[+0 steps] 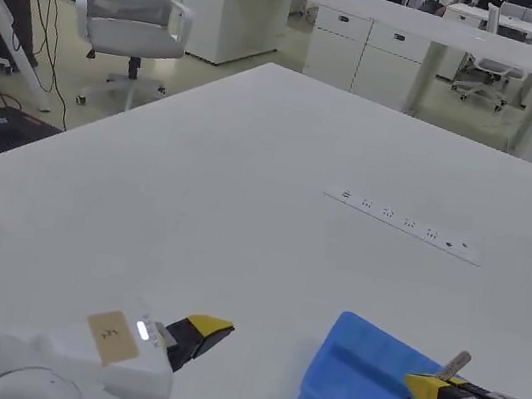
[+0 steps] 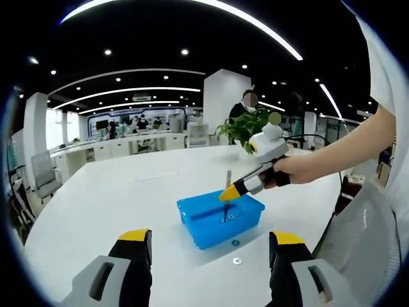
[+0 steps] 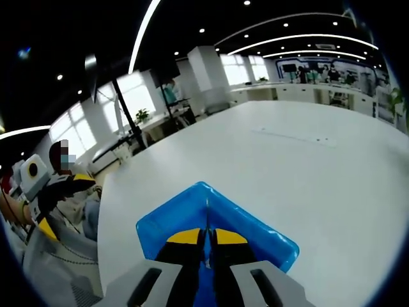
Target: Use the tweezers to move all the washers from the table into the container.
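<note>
Your right hand-held gripper (image 3: 206, 238) pinches the tweezers (image 3: 206, 214), tips low inside the container (image 3: 166, 220); let go gently, lift straight. Two washers (image 2: 237, 260) lie on the worktop (image 2: 128, 192) at container's 6 o'clock. Left hand-held gripper (image 2: 211, 236) spread, idle.

Both grippers are built pretty much the same: chunky white shells, black jaws capped in yellow. On the left gripper (image 1: 210, 330) a tan sticker (image 1: 110, 334) with tiny dark marks is stuck on top, and a small white light (image 1: 142, 331) is lit right beside it. Grey slotted mounts (image 2: 102, 284) are seen under its jaws. The right gripper (image 1: 428, 389) is finished in white too. A white short sleeve (image 2: 383, 64) is worn.
</note>
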